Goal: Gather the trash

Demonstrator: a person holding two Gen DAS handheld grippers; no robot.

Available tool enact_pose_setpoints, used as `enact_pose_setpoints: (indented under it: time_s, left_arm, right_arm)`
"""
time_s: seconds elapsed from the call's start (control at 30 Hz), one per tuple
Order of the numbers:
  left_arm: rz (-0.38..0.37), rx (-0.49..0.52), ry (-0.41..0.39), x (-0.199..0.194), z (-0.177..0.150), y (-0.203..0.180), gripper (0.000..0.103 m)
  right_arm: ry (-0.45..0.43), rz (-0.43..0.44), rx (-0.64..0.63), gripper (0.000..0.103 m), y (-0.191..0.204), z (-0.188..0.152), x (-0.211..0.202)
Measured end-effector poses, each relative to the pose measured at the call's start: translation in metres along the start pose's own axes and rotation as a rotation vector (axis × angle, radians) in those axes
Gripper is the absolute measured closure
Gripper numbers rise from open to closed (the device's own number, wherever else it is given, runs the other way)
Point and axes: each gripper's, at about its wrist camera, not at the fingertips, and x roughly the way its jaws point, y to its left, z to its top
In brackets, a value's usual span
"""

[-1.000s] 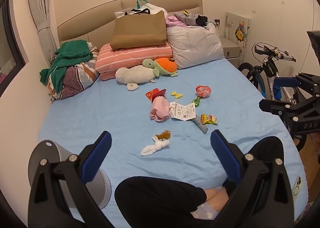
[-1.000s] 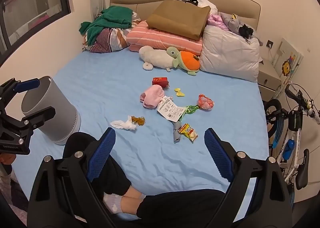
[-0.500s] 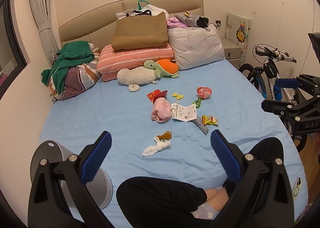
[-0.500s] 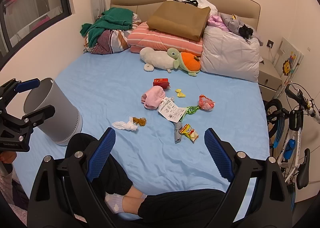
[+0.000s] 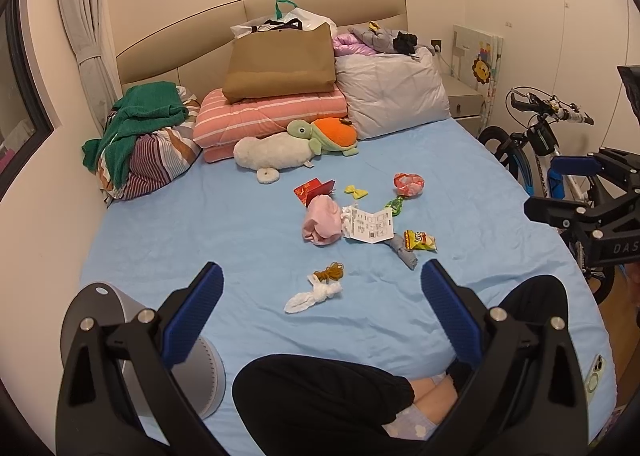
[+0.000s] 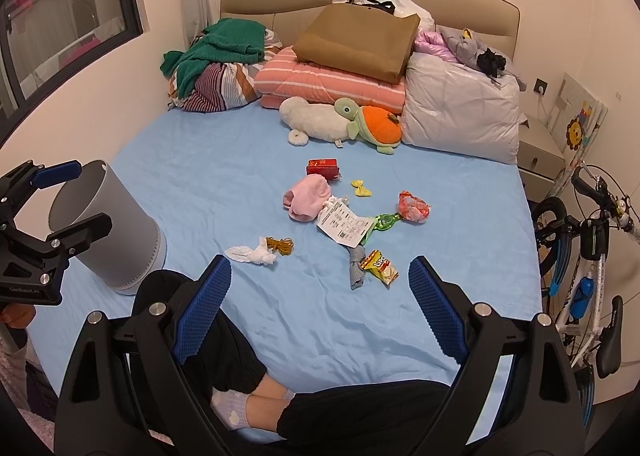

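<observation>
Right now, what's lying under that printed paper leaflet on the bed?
The leaflet overlaps a pink cloth, crumpled white paper and a green wrapper. Anything else beneath is hidden.

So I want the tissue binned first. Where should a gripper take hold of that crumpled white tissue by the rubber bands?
Grip the crumpled white tissue at its bunched, knotted end nearest the rubber bands; that part stands proud of the blue sheet, while its other end lies flat. Come from above, jaws across its narrow width. The open right gripper looks closest.
</observation>
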Motion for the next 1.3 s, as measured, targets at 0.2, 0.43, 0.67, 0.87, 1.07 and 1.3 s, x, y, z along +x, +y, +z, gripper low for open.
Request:
enact_pose_setpoints:
  time_s: [0.2,0.43,0.67,0.87,1.07,1.3]
  left_arm:
    - [-0.003,-0.004,0.014,0.002,-0.001,0.000,0.004]
    - [-0.004,-0.011,0.034,0.024,0.002,0.002,0.004]
    - [-0.002,-0.012,0.035,0.025,0.004,0.005,0.004]
    - [0.000,-0.013,0.034,0.027,0.007,0.007,0.004]
    - [0.002,-0.013,0.034,0.027,0.010,0.011,0.004]
    - [0.000,-0.014,0.034,0.026,0.010,0.012,0.004]
  right_arm:
    - [0.014,0.004,0.009,0.016,0.012,0.004,0.005]
    - [0.022,0.017,0.020,0.016,-0.004,0.000,0.020]
    - [0.022,0.018,0.020,0.016,-0.005,0.002,0.020]
    - [0.022,0.017,0.020,0.016,-0.004,0.002,0.020]
    - [0.017,0.016,0.019,0.016,-0.005,0.007,0.020]
    - [0.013,0.014,0.017,0.016,-0.005,0.011,0.020]
